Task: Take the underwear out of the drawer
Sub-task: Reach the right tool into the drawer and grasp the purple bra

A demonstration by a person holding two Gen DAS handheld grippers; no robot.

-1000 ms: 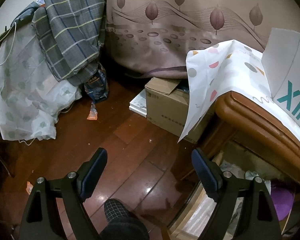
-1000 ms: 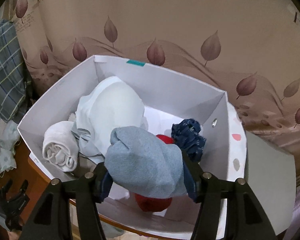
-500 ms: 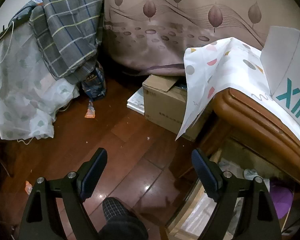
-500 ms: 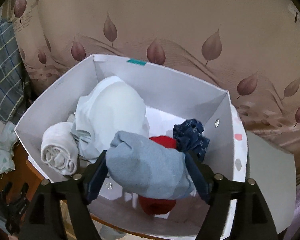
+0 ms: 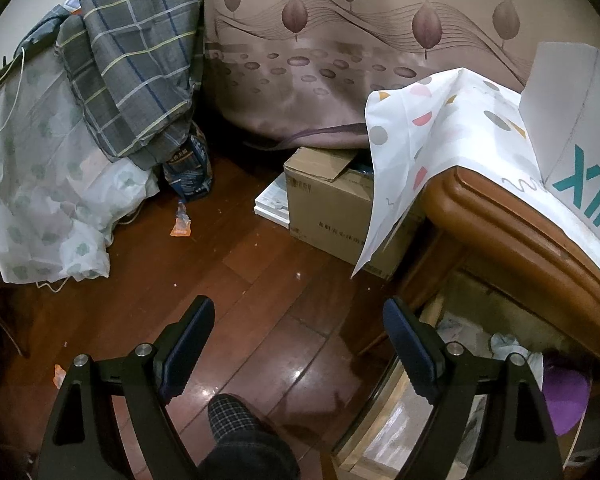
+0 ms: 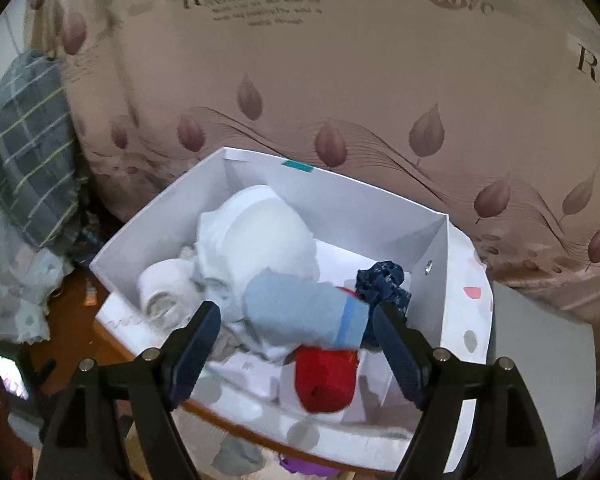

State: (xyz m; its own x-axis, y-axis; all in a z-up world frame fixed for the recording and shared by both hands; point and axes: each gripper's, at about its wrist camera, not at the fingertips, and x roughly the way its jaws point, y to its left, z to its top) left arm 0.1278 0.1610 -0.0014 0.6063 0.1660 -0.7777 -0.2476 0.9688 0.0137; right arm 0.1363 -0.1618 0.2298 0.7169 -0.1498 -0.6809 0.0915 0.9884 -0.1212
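Observation:
In the right wrist view a white cardboard box (image 6: 260, 168) stands on the table and holds rolled garments. A light blue rolled pair of underwear (image 6: 300, 314) lies on top, with a red roll (image 6: 326, 380), a navy patterned piece (image 6: 384, 280), a white bra (image 6: 260, 240) and a white roll (image 6: 164, 288) around it. My right gripper (image 6: 296, 320) is open, its fingers apart on either side of the blue roll and not touching it. My left gripper (image 5: 298, 336) is open and empty over the wooden floor. The open drawer (image 5: 512, 344) under the table shows at lower right, with a purple item (image 5: 564, 396).
A brown cardboard box (image 5: 332, 208) sits on the floor by the table (image 5: 500, 224), which has a spotted cloth (image 5: 432, 132). A plaid cloth (image 5: 140, 52) hangs at left over covered things. A leaf-patterned curtain (image 6: 340, 80) is behind. A person's foot (image 5: 236, 420) is below.
My right gripper has opened and let go of the light blue underwear, which now lies in the white box; the gripper has drawn back and up. The left gripper barely moved.

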